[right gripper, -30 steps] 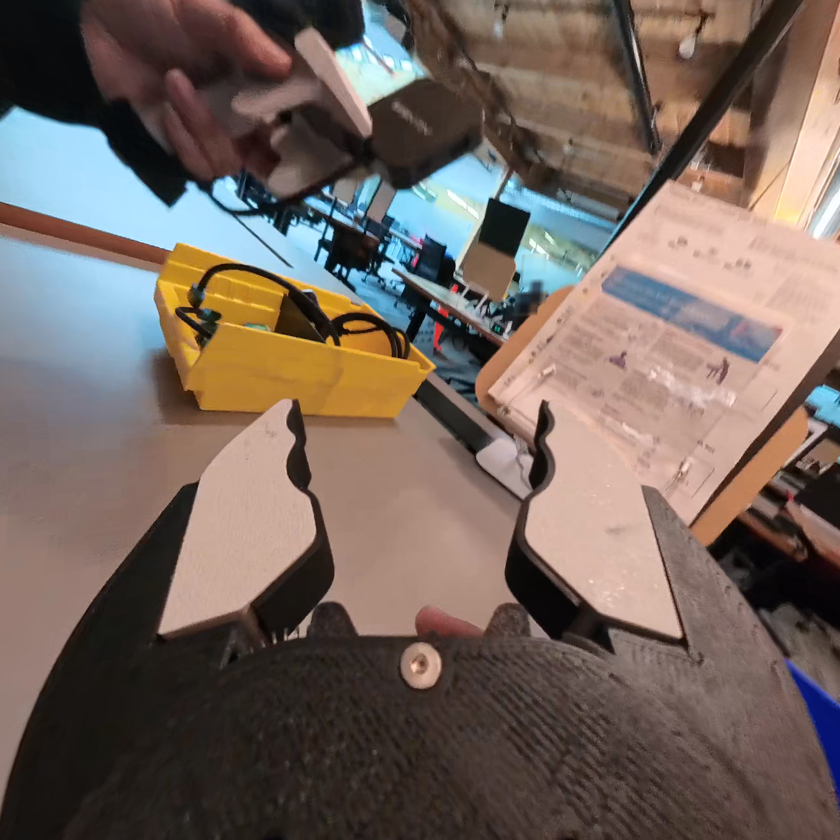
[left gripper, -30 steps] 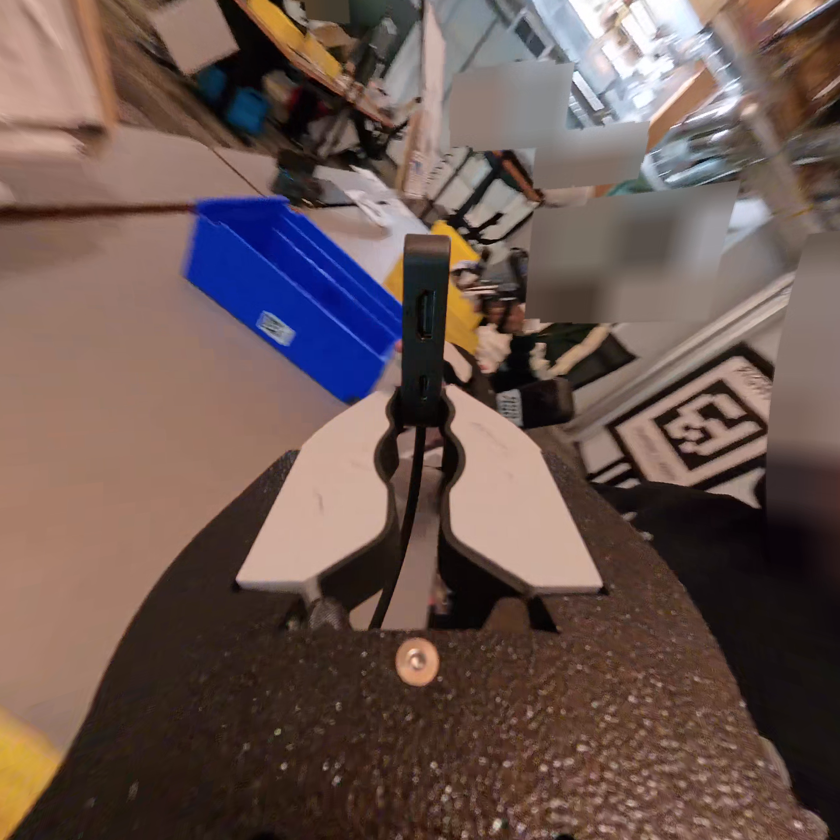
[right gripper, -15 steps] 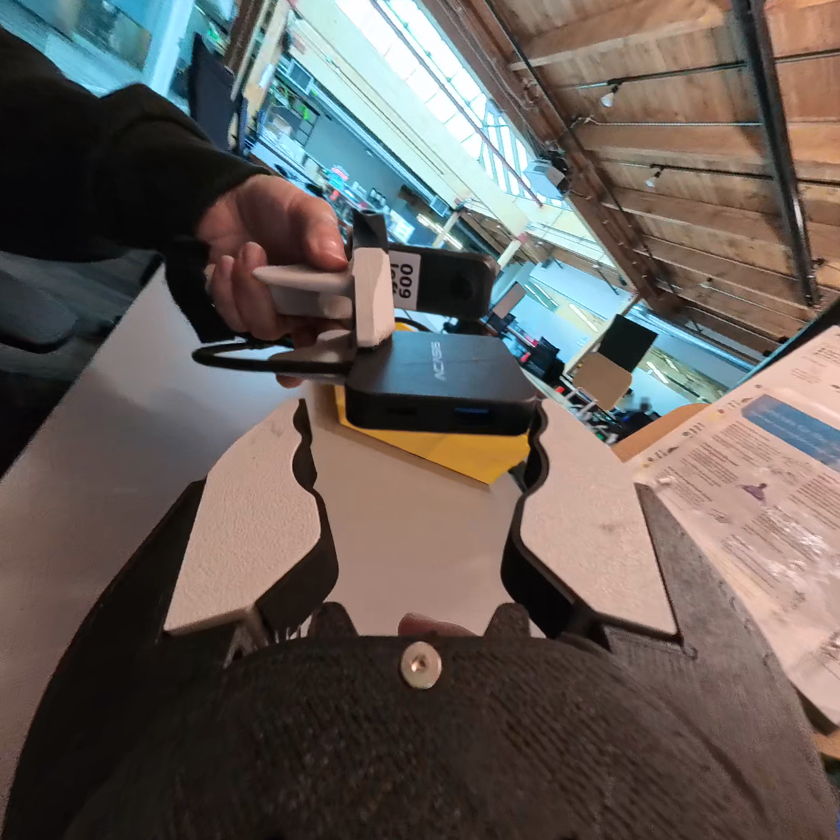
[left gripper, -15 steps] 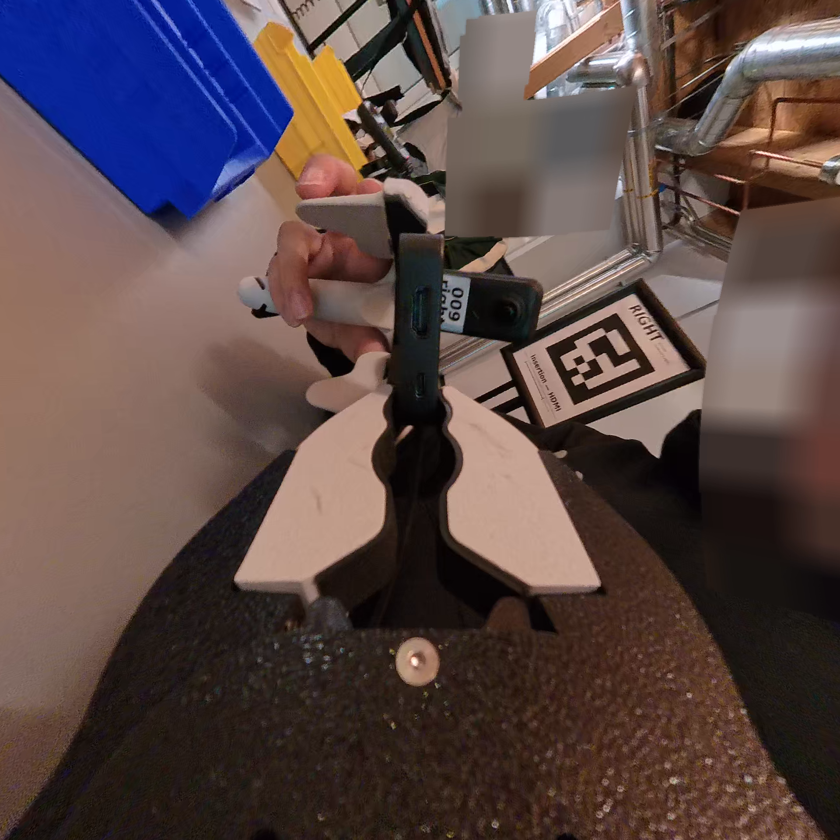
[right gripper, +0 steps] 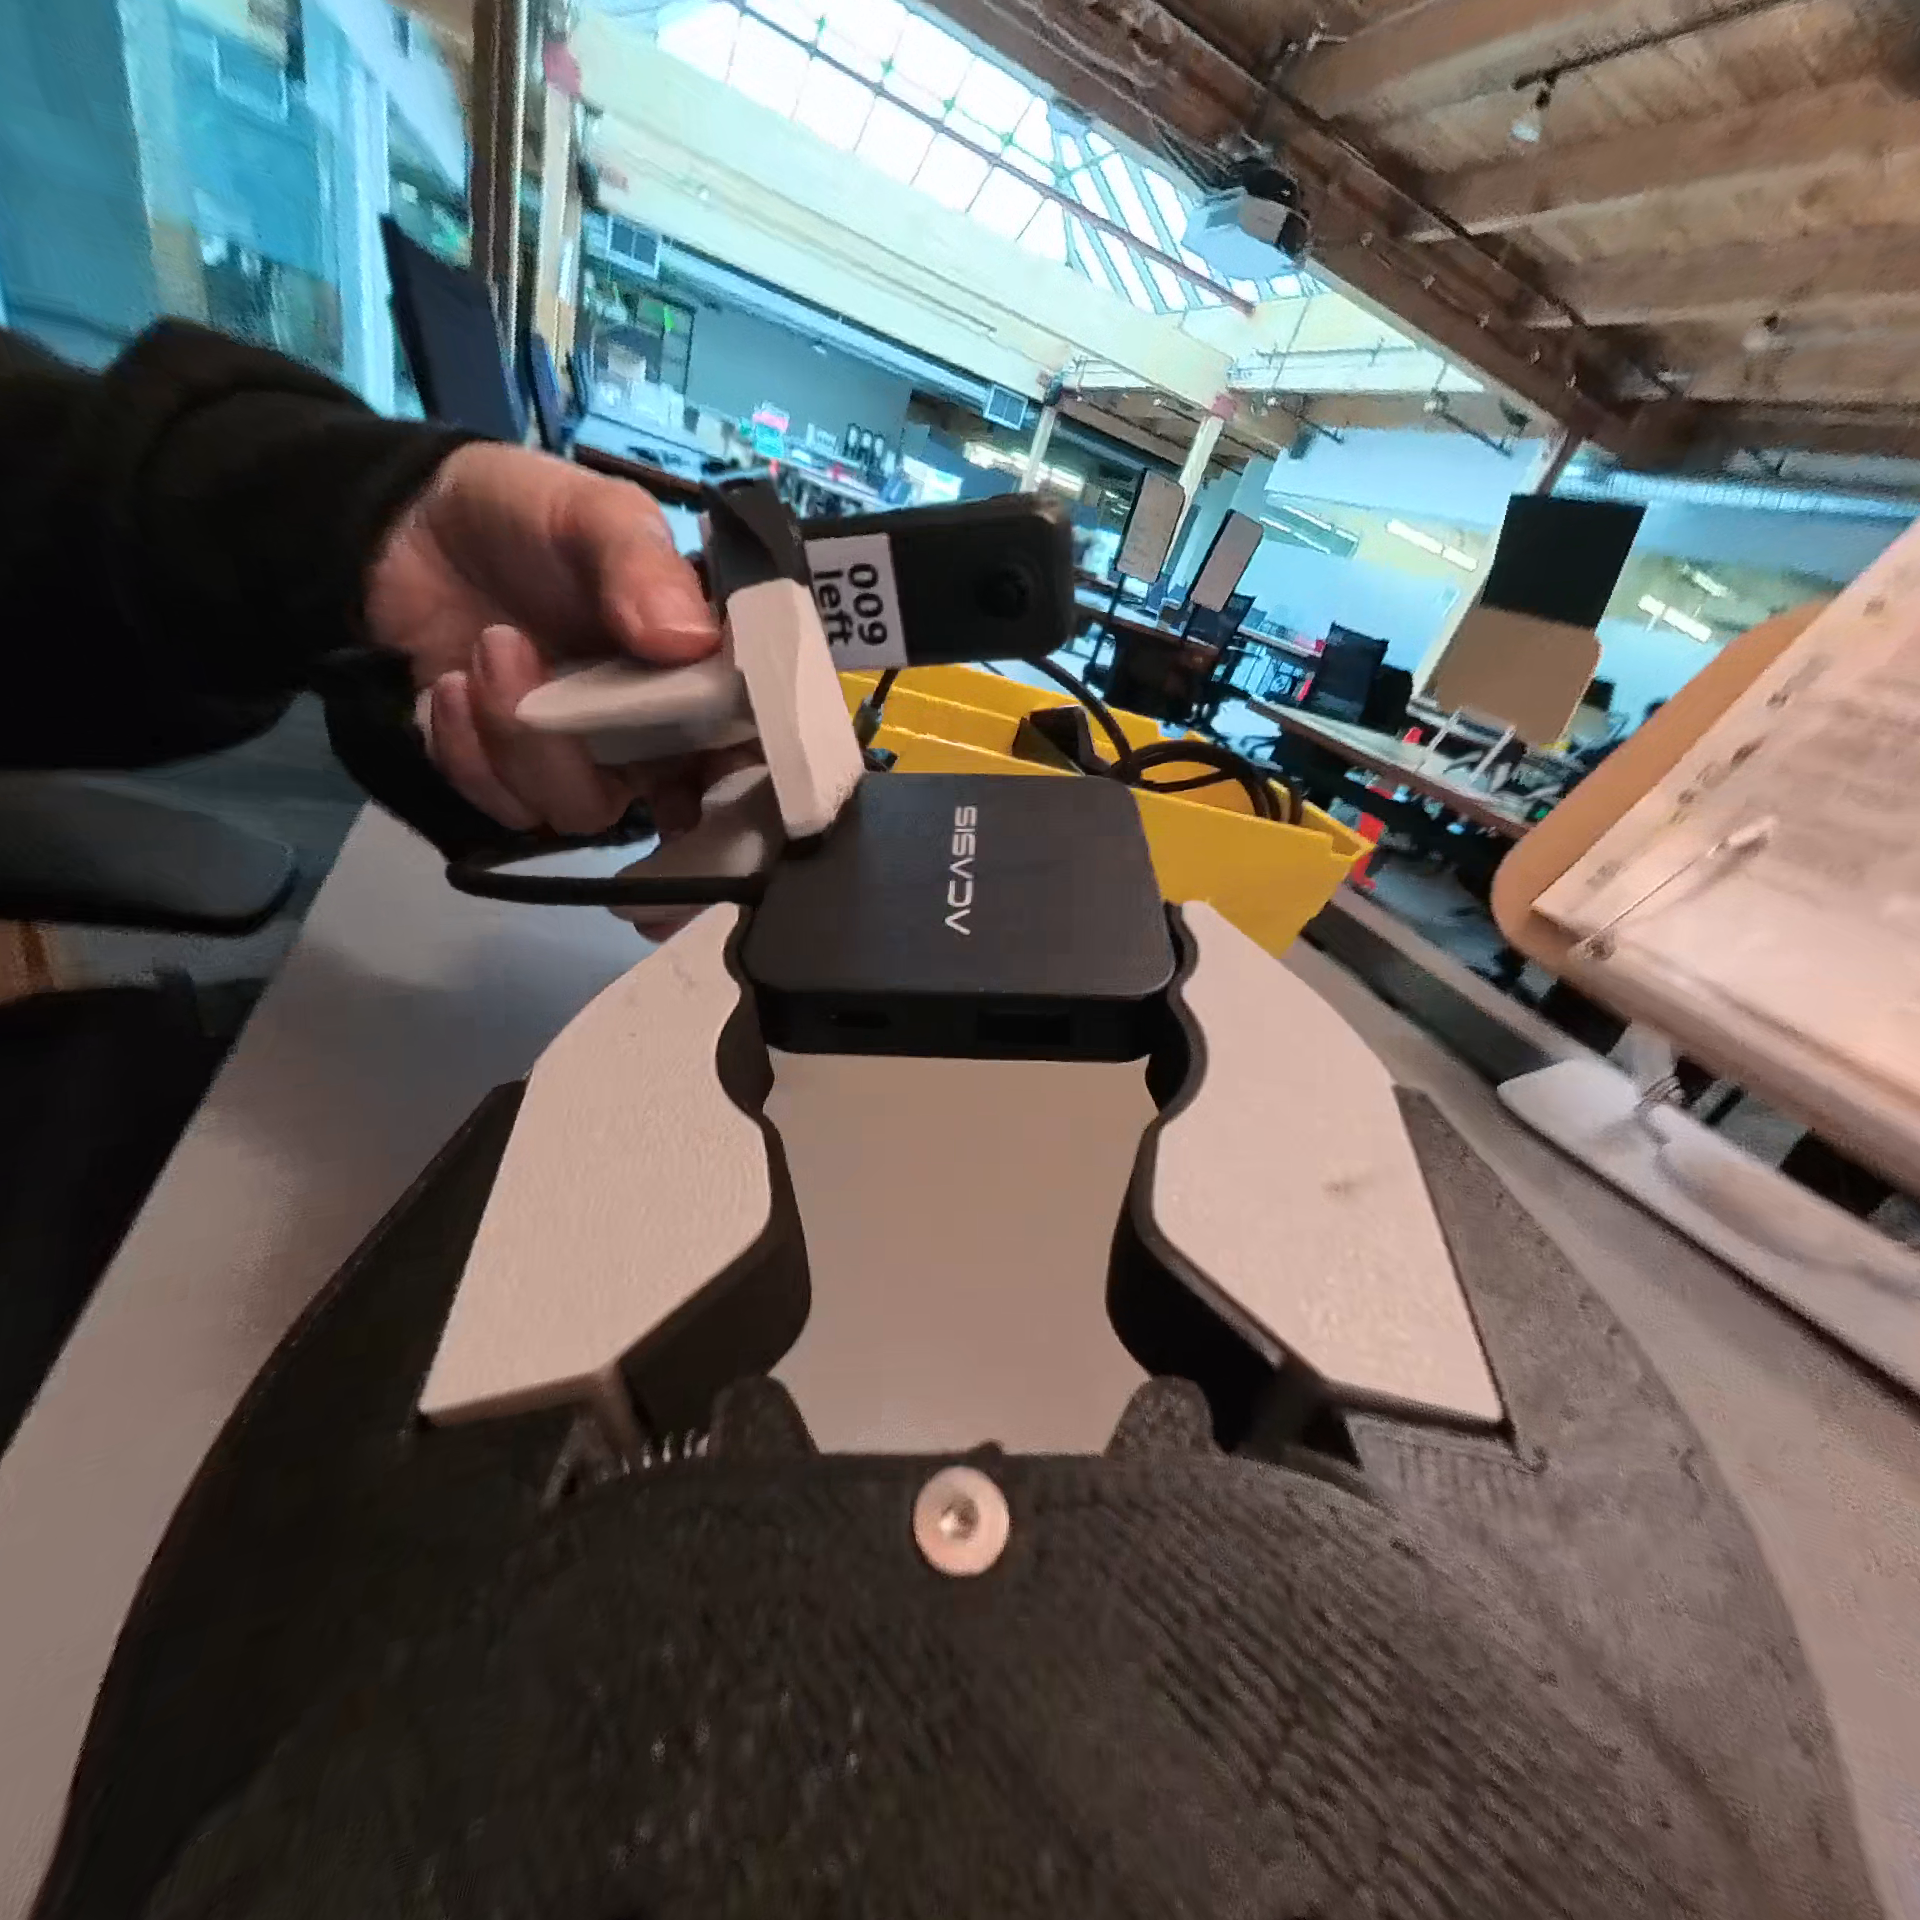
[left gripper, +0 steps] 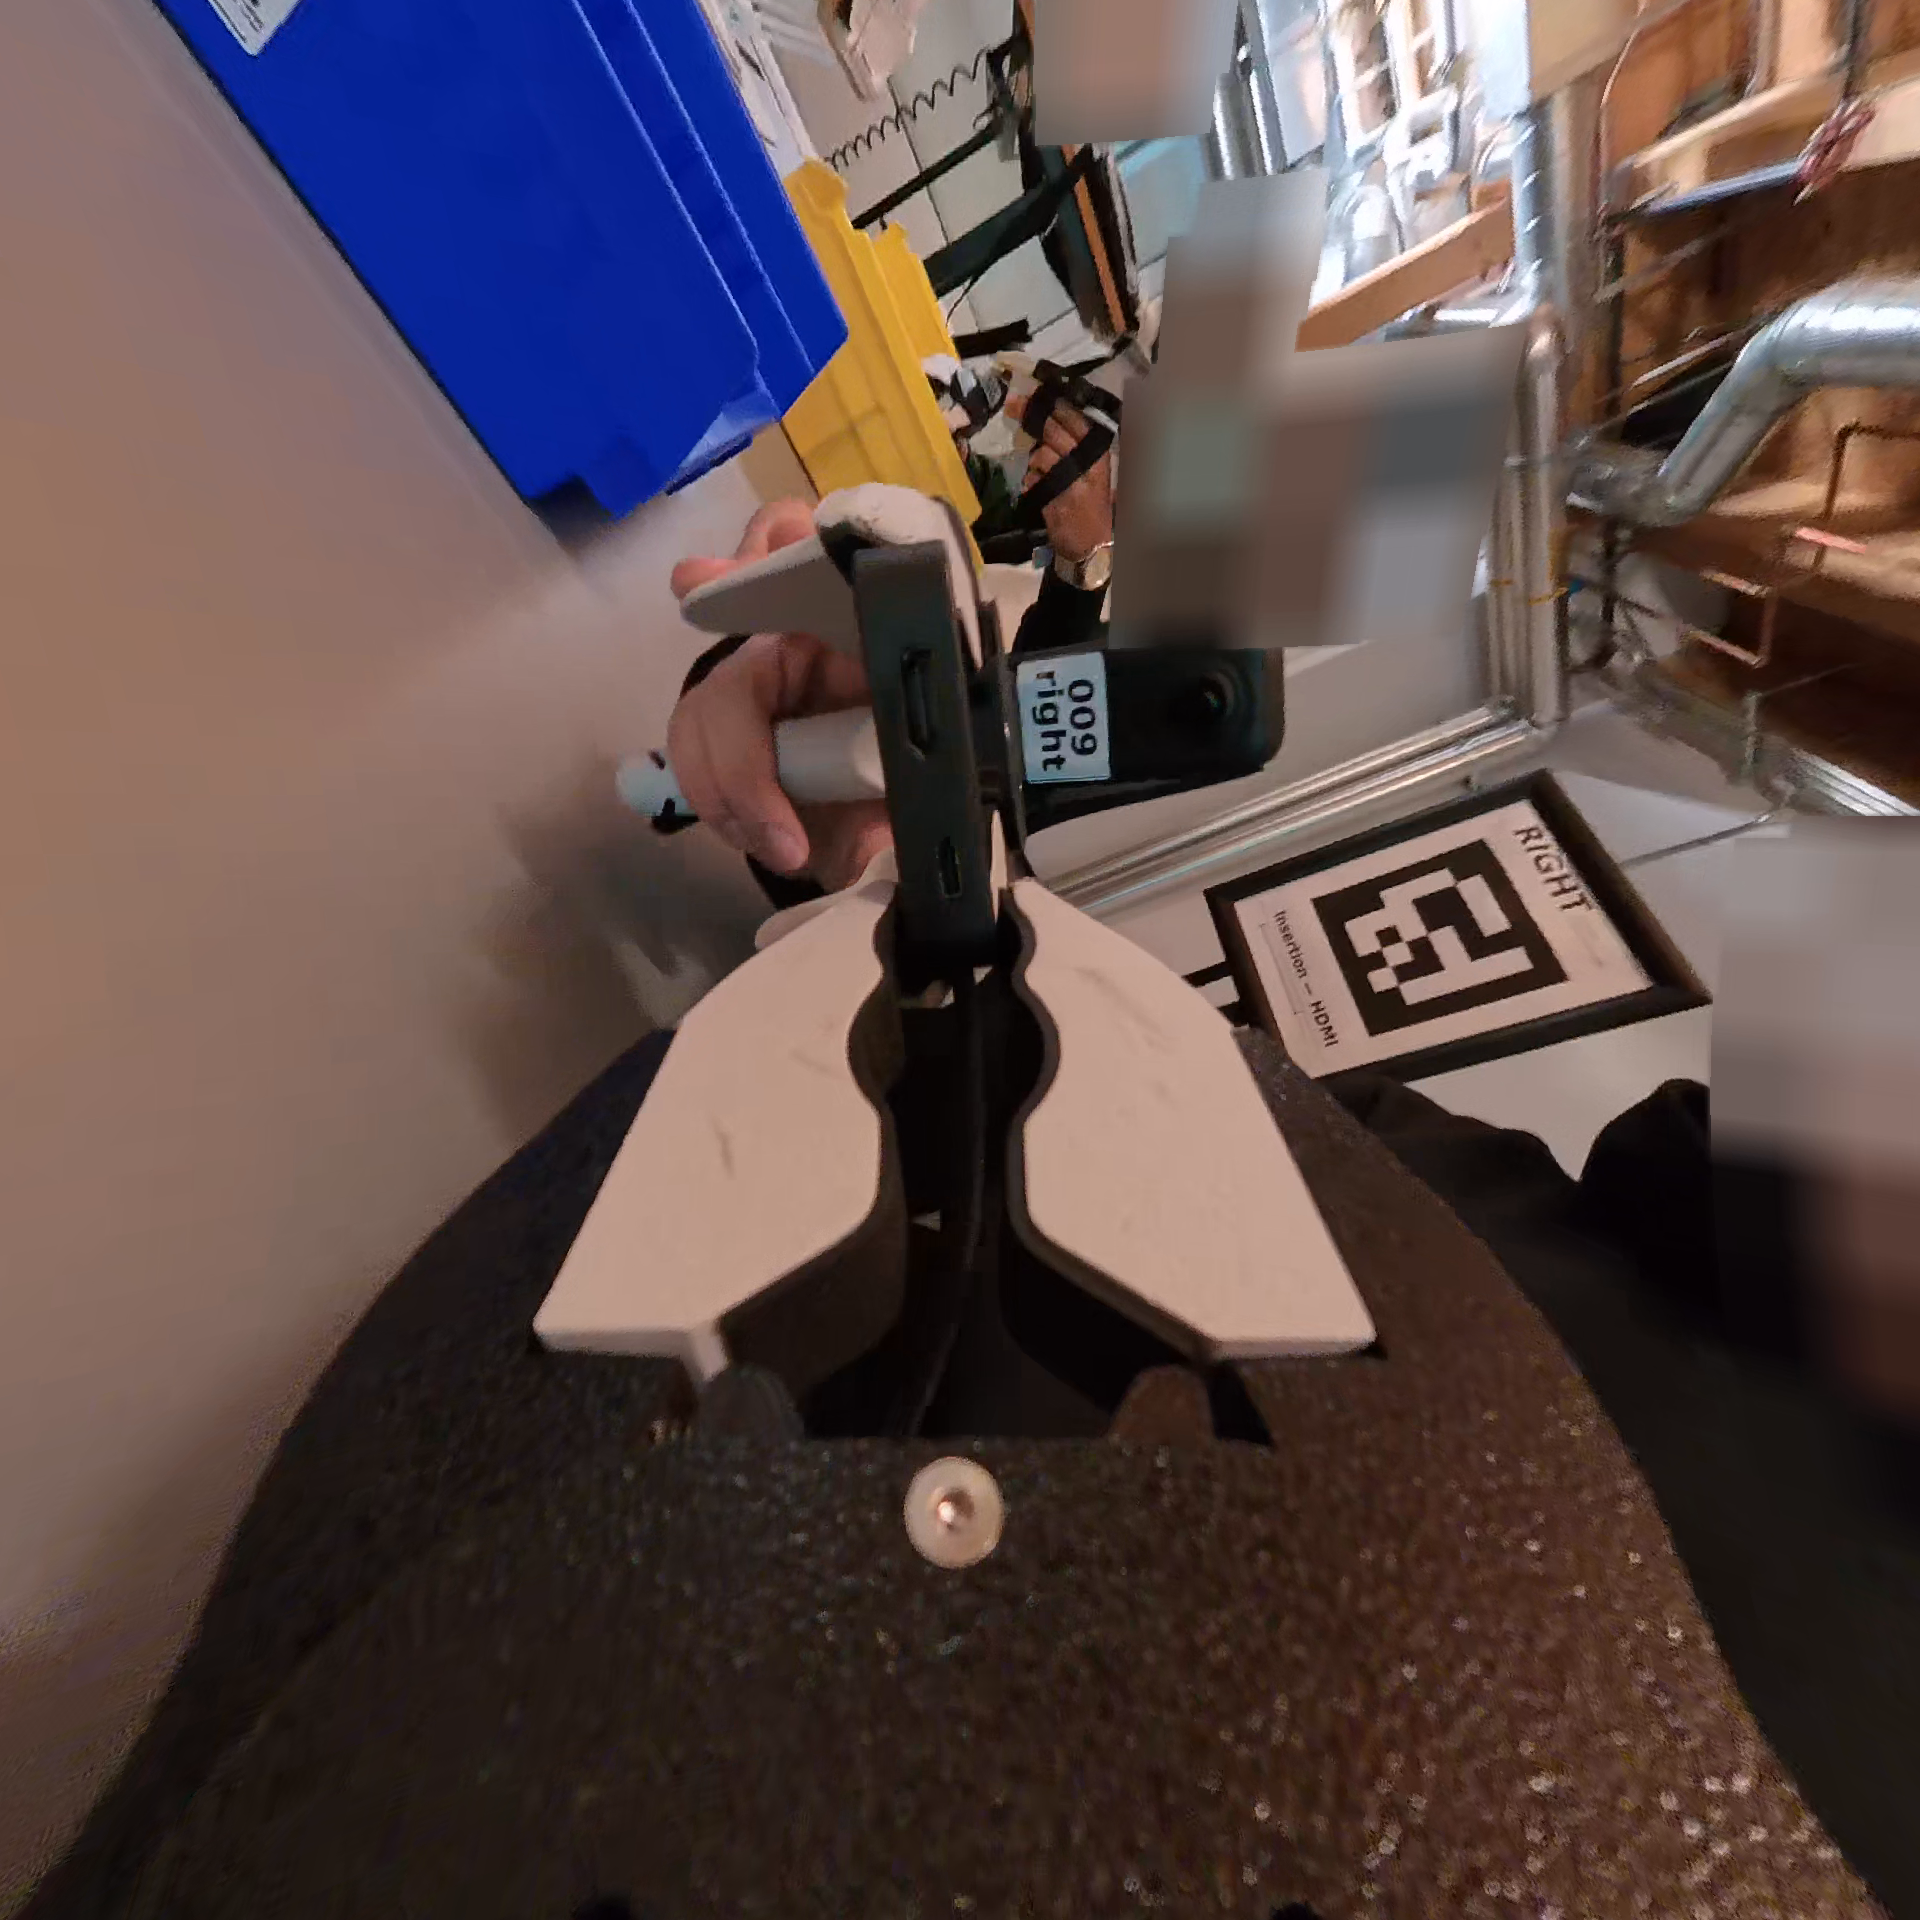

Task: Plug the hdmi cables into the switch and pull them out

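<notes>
Above grey table [right gripper: 343, 1039], black switch [right gripper: 961, 914] held in air between both grippers. Left gripper [left gripper: 948, 935] pinches switch's thin edge, own black cable [left gripper: 961, 1143] trailing back between its fingers. Right gripper [right gripper: 961, 997] fingertips touch switch's two sides, pressing on it. Beyond switch: yellow bin [right gripper: 1226, 852] holding coiled black cables [right gripper: 1174, 769]. Blue bin [left gripper: 540, 239] beside yellow bin.
</notes>
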`<state>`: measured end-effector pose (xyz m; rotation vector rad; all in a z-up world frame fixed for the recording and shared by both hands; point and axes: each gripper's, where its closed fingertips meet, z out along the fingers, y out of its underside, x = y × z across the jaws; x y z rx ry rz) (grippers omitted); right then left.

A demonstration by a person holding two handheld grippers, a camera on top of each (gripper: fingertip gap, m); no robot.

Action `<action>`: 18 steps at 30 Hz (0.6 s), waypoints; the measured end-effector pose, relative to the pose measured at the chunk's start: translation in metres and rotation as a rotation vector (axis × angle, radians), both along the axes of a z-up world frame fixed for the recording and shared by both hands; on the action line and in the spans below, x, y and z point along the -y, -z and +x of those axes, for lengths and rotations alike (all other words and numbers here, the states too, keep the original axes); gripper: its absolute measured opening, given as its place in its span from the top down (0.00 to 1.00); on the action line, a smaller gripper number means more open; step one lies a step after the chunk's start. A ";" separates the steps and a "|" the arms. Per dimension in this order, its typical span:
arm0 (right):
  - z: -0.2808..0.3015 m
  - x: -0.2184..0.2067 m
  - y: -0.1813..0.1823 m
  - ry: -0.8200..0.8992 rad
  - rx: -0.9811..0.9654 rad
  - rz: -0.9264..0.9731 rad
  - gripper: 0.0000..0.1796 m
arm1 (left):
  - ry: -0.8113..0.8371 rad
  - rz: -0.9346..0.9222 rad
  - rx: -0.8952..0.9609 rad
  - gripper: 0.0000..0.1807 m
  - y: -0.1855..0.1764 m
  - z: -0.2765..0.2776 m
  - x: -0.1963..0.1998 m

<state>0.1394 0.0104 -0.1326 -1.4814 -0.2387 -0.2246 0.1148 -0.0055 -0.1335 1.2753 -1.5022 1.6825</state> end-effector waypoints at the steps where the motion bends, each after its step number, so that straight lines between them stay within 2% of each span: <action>1: 0.001 -0.002 0.003 -0.008 -0.042 0.000 0.60 | -0.008 -0.007 -0.007 0.91 0.002 0.002 -0.002; 4: 0.003 -0.005 0.012 -0.054 -0.141 0.001 0.59 | -0.046 0.024 0.009 0.88 0.006 0.006 -0.006; 7: 0.010 0.002 0.011 -0.067 -0.196 0.029 0.59 | -0.100 -0.017 0.036 0.76 -0.011 0.010 -0.014; 8: 0.013 0.006 0.009 -0.069 -0.214 0.048 0.59 | -0.116 -0.049 0.043 0.73 -0.023 0.010 -0.018; 13: 0.023 0.022 -0.005 -0.094 -0.291 0.168 0.59 | -0.188 -0.346 0.288 0.78 -0.126 -0.004 -0.063; 15: 0.025 0.023 -0.005 -0.095 -0.307 0.175 0.59 | -0.261 -0.227 0.474 0.79 -0.147 -0.008 -0.086; 16: 0.025 0.023 -0.004 -0.092 -0.308 0.172 0.59 | -0.321 -0.078 0.573 0.80 -0.147 -0.004 -0.099; 18: 0.025 0.023 -0.005 -0.091 -0.305 0.178 0.60 | -0.476 0.360 0.741 0.80 -0.130 0.013 -0.138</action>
